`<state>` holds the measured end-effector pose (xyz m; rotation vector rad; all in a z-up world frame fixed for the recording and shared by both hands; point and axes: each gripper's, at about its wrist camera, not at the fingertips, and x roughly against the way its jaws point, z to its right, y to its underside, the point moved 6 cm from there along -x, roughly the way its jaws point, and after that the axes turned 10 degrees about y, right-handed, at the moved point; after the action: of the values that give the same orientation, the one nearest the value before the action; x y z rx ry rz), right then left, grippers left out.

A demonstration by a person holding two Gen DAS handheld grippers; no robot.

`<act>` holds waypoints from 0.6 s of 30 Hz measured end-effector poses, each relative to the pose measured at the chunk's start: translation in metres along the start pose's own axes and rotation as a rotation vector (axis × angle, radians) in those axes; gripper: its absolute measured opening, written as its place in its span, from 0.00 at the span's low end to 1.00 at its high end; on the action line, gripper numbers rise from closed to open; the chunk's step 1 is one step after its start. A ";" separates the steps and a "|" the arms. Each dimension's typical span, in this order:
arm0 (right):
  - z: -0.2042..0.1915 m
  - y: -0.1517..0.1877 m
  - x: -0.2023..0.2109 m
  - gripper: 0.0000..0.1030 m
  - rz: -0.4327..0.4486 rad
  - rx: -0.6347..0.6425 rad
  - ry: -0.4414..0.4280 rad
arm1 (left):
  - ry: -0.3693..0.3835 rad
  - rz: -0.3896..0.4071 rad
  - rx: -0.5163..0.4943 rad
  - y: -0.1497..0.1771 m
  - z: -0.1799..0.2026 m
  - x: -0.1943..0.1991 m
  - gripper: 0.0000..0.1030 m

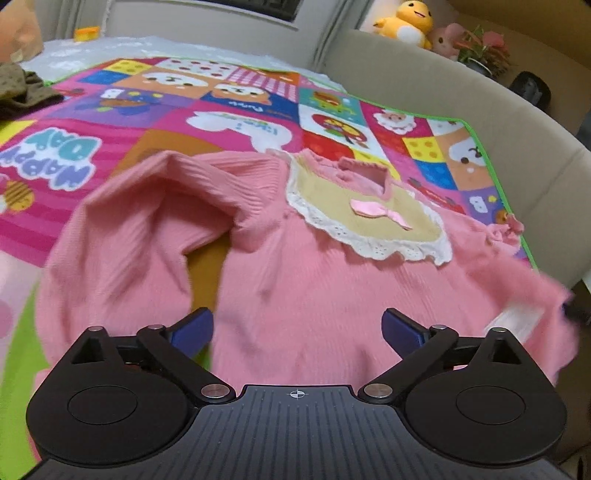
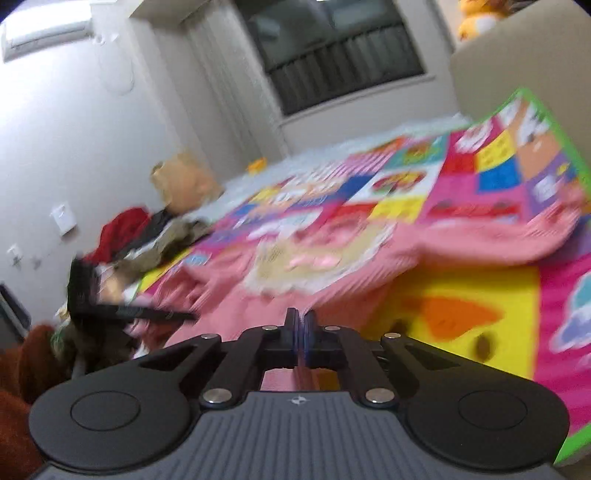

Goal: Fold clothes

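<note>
A pink sweater [image 1: 295, 280] is lying front-up on a colourful patchwork play mat [image 1: 207, 110], its cream lace-edged collar [image 1: 373, 225] with a pink bow [image 1: 380, 212] facing up and one sleeve [image 1: 122, 229] bending into an arch beside the body. The left gripper [image 1: 297, 328] is hovering over the sweater's lower part with its jaws standing wide apart and nothing between them.

The right wrist view, badly blurred, is looking across the same sweater [image 2: 332, 273] from low down. The right gripper [image 2: 301, 332] is showing its jaws pressed together; pink fabric is lying right under them, but whether any is pinched cannot be told.

Only the left view is showing the yellow plush duck [image 1: 406, 22] and the potted plant [image 1: 484, 48] behind the beige padded edge [image 1: 443, 81]. Only the right view is showing the window [image 2: 332, 48], the white wall [image 2: 74, 129], and a heap of red and dark clothes [image 2: 140, 236] at the mat's far side.
</note>
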<state>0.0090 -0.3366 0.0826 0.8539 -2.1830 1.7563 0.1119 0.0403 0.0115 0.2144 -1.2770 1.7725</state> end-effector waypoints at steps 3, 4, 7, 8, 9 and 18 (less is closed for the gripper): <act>0.040 0.021 -0.004 0.03 -0.059 0.015 0.220 | -0.026 -0.006 0.018 0.006 -0.012 0.003 0.98; 0.052 0.031 -0.007 0.03 -0.091 0.016 0.291 | -0.033 -0.002 0.017 0.006 -0.014 0.004 0.98; 0.079 0.057 -0.014 0.03 -0.152 0.014 0.449 | -0.106 0.026 0.011 0.001 -0.027 0.011 0.98; 0.084 0.062 -0.014 0.05 -0.158 0.009 0.478 | -0.136 0.041 0.019 -0.003 -0.033 0.014 0.98; 0.083 0.060 -0.013 0.07 -0.141 -0.005 0.468 | -0.161 0.057 0.032 -0.007 -0.041 0.017 0.98; 0.047 0.025 -0.029 1.00 0.086 -0.082 0.351 | 0.050 0.180 0.449 -0.029 -0.090 0.034 0.98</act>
<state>0.0275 -0.3693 0.0346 0.4009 -2.0643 1.6898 0.1455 0.1354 0.0105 0.3124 -0.8696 2.1928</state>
